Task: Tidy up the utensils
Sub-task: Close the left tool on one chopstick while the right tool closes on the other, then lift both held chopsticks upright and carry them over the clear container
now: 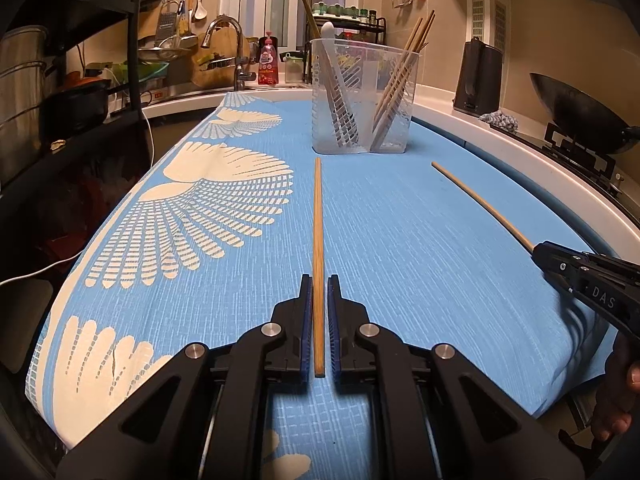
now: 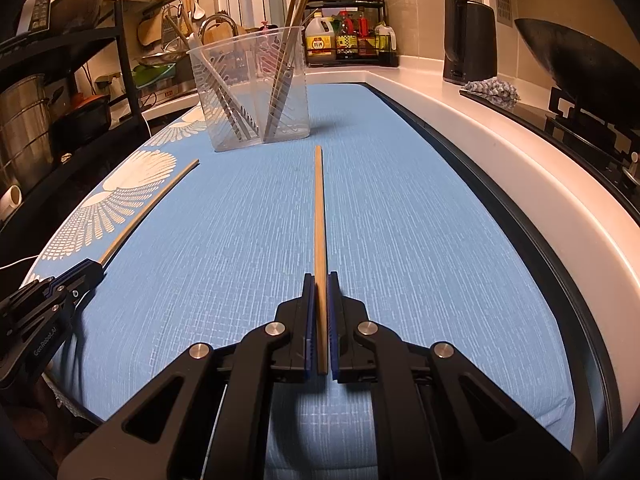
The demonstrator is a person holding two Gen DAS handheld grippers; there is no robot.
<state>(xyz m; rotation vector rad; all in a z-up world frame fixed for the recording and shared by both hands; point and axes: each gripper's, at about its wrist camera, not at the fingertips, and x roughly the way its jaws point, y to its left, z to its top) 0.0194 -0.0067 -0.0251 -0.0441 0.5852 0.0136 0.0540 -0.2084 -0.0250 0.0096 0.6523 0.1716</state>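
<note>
Claws both clamped: left claw (image 1: 319, 292) on one long tan wooden chopstick (image 1: 318, 240), right claw (image 2: 320, 292) on another (image 2: 319, 216). Both chopsticks lie on the blue patterned cloth (image 1: 400, 240) over the counter, tips towards the clear plastic utensil holder (image 1: 362, 98).

The two long, thin chopsticks, one (image 1: 318, 240) in the left wrist view and one (image 2: 319, 216) in the right, look like pale matt wood with a fine grain. The light-blue cloth with cream fan prints (image 1: 400, 240) is woven, rough-textured and dull. The clear plastic utensil holder (image 1: 362, 100) is translucent, smooth and faintly glossy, with slotted walls. The black fingers (image 2: 288, 320) of the gripper look like matt hard plastic with shiny round metal pins and ribbed blue pads. The white counter (image 2: 480, 128) has a smooth, glossy edge. The curved tap (image 1: 228, 40) is polished metal.
</note>
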